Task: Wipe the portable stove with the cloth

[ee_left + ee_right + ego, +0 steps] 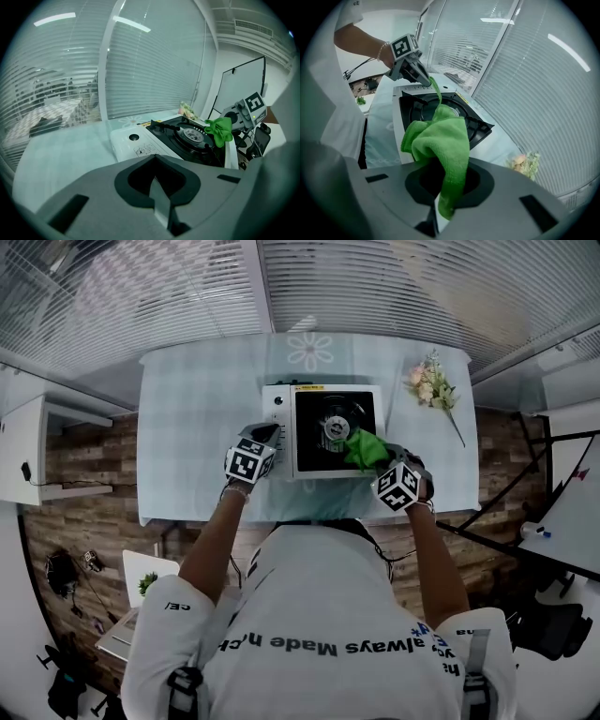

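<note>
Green cloth (440,136), clamped tight in our right tool (437,213), hangs over the portable stove (314,451) on the bench (197,427), ready for wiping, while our left tool (161,206), jaws together and empty, waits by the stove's left edge, seemingly to steady it.

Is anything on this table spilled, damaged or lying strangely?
Nothing stands out. The stove sits square on the table; the flowers lie flat beside it; the right gripper holds the cloth.
</note>
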